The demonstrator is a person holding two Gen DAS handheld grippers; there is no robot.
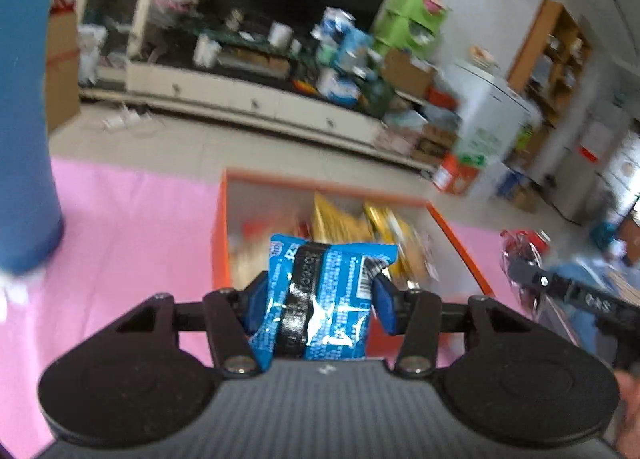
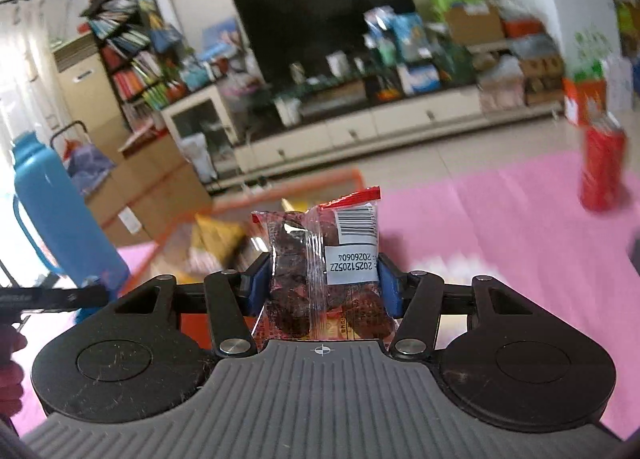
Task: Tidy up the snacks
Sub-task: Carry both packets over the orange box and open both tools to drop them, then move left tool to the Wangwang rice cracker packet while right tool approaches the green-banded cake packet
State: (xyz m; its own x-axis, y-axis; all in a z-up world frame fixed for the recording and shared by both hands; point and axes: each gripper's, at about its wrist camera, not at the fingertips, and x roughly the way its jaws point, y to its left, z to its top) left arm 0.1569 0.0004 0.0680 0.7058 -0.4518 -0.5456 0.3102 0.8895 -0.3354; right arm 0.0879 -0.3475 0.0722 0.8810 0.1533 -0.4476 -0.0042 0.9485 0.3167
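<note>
Careful: your left gripper [image 1: 318, 291] pinches the blue packet [image 1: 320, 299], your right gripper [image 2: 323, 283] the red packet [image 2: 328, 279]; slick film could slip before the orange box [image 1: 219, 227].

Box [image 1: 460, 235] on mat [image 1: 132, 219], snack packets [image 1: 340, 219] inside, bottle [image 1: 24, 107] at left.

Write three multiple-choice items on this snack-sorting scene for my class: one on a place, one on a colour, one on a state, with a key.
1. Where do the yellow snack bags lie?
A. inside the orange box
B. on the pink mat
C. on the TV stand

2. What colour is the packet in the left hand-held gripper?
A. green
B. blue
C. white

3. What is the state of the right hand-held gripper?
A. open and empty
B. out of view
C. shut on a clear packet of dark snacks

Key: 1 A, the bags sit within the orange walls; 2 B, its wrapper is blue; 3 C, both pads press the packet's sides.
</note>
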